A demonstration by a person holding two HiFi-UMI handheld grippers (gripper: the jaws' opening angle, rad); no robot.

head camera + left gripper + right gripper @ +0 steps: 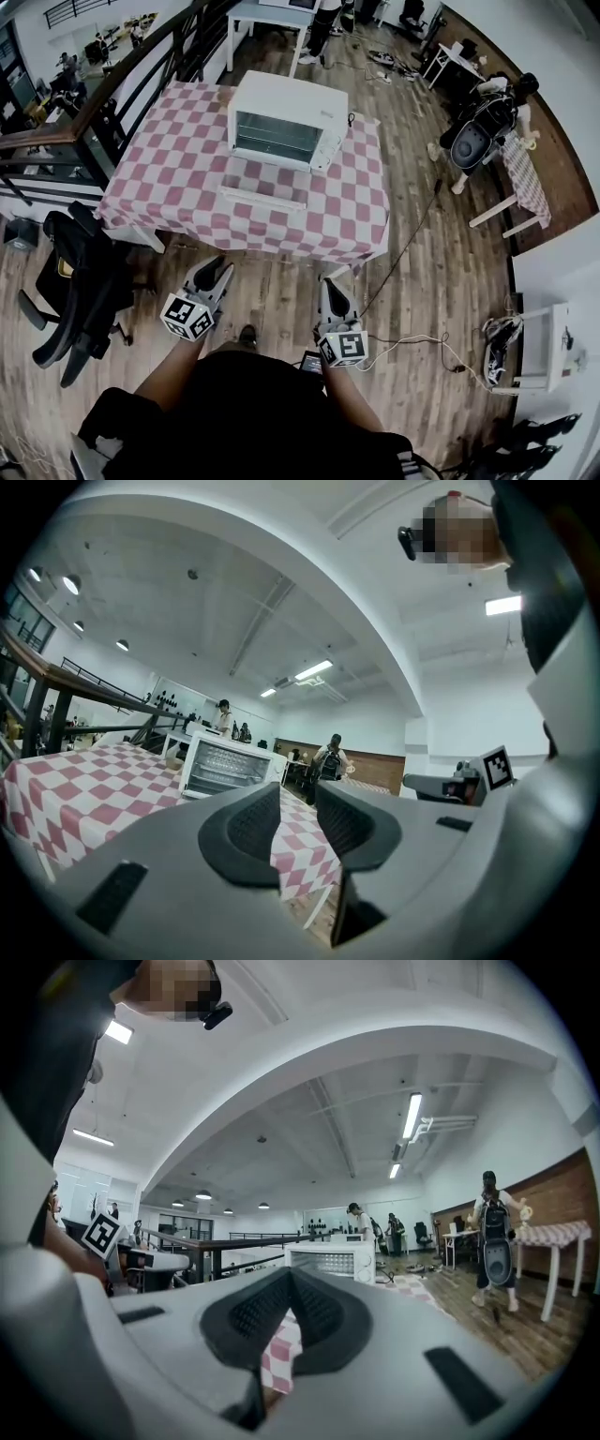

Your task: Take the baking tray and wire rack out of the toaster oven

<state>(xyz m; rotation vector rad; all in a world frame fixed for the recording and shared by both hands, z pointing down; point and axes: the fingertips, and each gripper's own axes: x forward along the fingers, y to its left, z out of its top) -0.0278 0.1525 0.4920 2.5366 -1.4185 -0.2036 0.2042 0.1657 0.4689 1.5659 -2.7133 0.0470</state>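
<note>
A white toaster oven (281, 127) stands on the far part of a table with a red-and-white checked cloth (169, 159). Its door (262, 199) lies folded down toward me, and wire bars (277, 138) show in the open cavity; I cannot pick out the baking tray. My left gripper (212, 274) hangs over the floor short of the table's near edge, open and empty. My right gripper (331, 291) is beside it with its jaw tips together and nothing held. The left gripper view has the left gripper (298, 803) and the oven (225, 766) ahead. The right gripper view shows the right gripper (289, 1279) and the oven (330, 1262).
A black office chair (80, 281) stands left of me, and a dark railing (112, 84) runs behind the table's left side. A cable (412, 234) trails across the wood floor at right. A person with a backpack (483, 131) stands by a small checked table (525, 178).
</note>
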